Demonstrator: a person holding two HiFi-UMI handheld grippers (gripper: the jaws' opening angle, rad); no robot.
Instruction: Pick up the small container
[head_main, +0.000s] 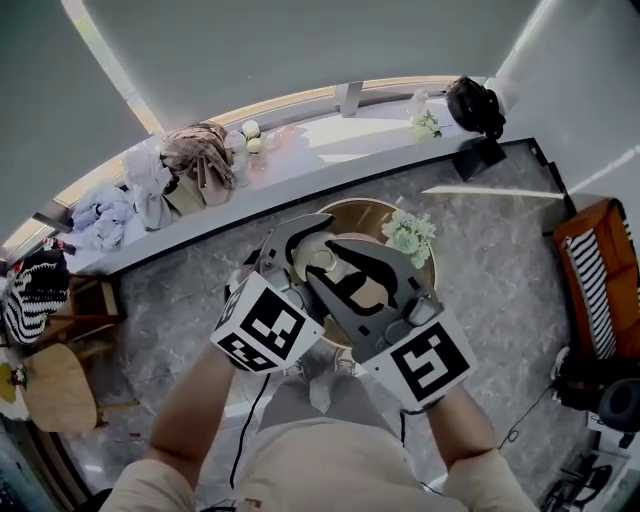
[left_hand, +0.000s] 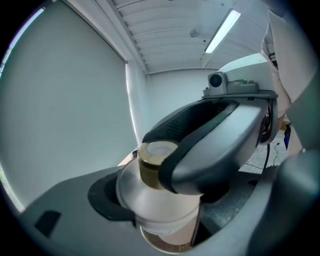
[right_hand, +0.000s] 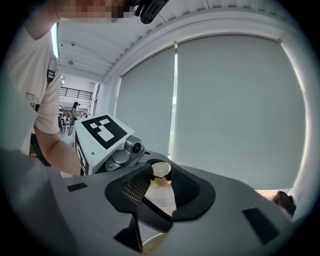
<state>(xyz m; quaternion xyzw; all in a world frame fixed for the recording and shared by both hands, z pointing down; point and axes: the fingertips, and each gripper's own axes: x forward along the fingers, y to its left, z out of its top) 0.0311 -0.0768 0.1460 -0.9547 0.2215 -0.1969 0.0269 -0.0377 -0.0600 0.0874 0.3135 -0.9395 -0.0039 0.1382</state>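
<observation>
The small container (head_main: 322, 260) is a frosted bottle with a gold cap, held up in the air in front of me, high above the floor. My left gripper (head_main: 297, 250) and right gripper (head_main: 347, 268) close on it from opposite sides, their jaws crossing. In the left gripper view the container (left_hand: 156, 162) fills the gap of my left gripper (left_hand: 165, 215), with the right gripper's grey jaw arched over its cap. In the right gripper view the container (right_hand: 161, 172) sits in the black pads of my right gripper (right_hand: 157, 200), and the left gripper's marker cube (right_hand: 102, 132) is just behind.
Far below stands a round brass-coloured table (head_main: 370, 212) with white flowers (head_main: 412, 235). A window ledge (head_main: 330, 140) carries bags and cloths (head_main: 190, 160) and a black bag (head_main: 476, 105). A wooden stool (head_main: 55, 385) is at left, a striped orange seat (head_main: 600, 270) at right.
</observation>
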